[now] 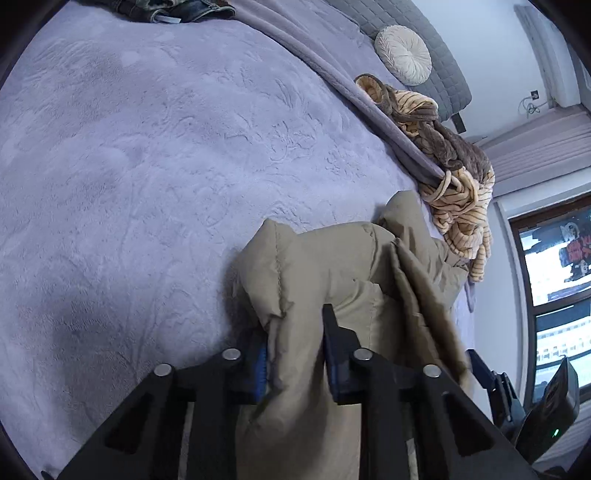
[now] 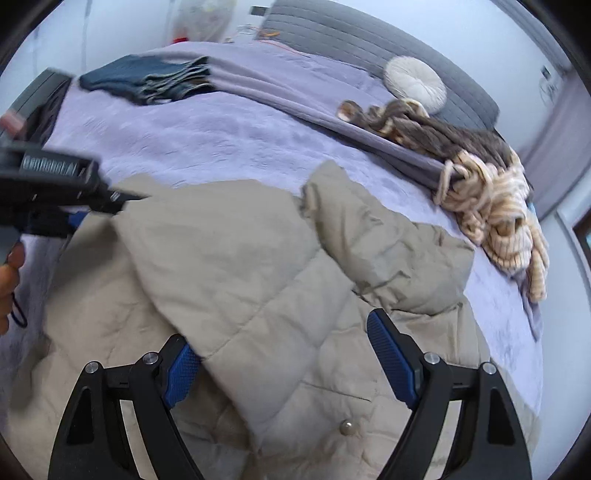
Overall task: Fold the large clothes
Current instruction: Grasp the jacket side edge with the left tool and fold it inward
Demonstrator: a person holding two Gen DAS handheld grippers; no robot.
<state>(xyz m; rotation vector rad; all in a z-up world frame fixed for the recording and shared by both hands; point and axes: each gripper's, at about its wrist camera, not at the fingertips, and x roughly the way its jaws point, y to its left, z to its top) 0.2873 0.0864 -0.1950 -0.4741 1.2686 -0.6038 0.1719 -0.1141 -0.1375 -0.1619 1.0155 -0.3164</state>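
Observation:
A beige quilted jacket lies spread on the lilac bed cover, with a metal snap showing near its front. In the left wrist view my left gripper is shut on a bunched fold of the jacket, which stands up between its blue pads. My right gripper hangs over the jacket with its jaws wide open. A loose fold drapes over its left pad, and the right pad stands free. The left gripper and the hand holding it show at the left edge of the right wrist view.
Folded jeans lie at the far side of the bed. A round cream cushion leans on the grey headboard. A crumpled brown and cream striped plush garment sits at the right edge. A window is beyond the bed.

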